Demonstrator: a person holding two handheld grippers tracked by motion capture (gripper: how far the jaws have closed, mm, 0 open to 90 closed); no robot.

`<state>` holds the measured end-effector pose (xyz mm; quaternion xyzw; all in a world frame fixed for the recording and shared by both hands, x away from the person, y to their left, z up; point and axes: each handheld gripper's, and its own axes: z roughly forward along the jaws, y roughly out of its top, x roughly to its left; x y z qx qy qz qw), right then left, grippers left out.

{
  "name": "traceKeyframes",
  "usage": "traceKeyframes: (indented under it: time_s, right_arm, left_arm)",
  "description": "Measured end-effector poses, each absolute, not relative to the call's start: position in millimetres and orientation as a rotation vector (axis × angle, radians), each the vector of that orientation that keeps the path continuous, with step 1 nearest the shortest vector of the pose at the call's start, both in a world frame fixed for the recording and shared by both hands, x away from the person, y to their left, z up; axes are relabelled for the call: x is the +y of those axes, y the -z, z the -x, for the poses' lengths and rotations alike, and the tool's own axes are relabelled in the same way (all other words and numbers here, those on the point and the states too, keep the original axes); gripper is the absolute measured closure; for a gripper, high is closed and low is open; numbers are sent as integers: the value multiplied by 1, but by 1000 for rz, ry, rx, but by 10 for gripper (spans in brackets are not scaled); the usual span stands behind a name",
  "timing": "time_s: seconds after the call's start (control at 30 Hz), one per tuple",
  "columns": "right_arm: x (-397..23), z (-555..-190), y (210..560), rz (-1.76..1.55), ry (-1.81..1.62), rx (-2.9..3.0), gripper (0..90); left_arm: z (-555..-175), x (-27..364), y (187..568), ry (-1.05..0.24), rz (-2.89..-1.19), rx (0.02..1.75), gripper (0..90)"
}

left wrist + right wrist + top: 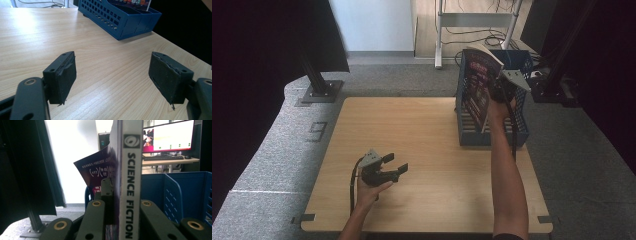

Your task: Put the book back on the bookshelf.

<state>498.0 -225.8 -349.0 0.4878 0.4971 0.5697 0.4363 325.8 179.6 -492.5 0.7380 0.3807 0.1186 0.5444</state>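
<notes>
Clamping the book point(130, 195) by its spine above the blue rack point(517, 125) with our right gripper point(504, 90), left gripper point(384, 172) resting agape on the table point(432, 150), we risk its loose cover snagging a divider.

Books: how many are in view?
1. The book is held upright by the right gripper at the blue rack; others could be hidden inside it.

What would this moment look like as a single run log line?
right gripper: shut on book | book: upright over blue rack | left gripper: open, above table
</notes>
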Motion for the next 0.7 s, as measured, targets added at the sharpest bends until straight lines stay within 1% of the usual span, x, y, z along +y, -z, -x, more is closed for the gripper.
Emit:
traceKeyframes:
  time_s: [0.37,0.7]
  right_arm:
    - [-229,-513,363,-1246,-1386,1221,814]
    - [-212,-527,372,-1208,-1366,1249,814]
  left_arm:
    - [-328,181,495,-281,-1753,915,220]
    - [-327,185,494,-289,-1743,921,220]
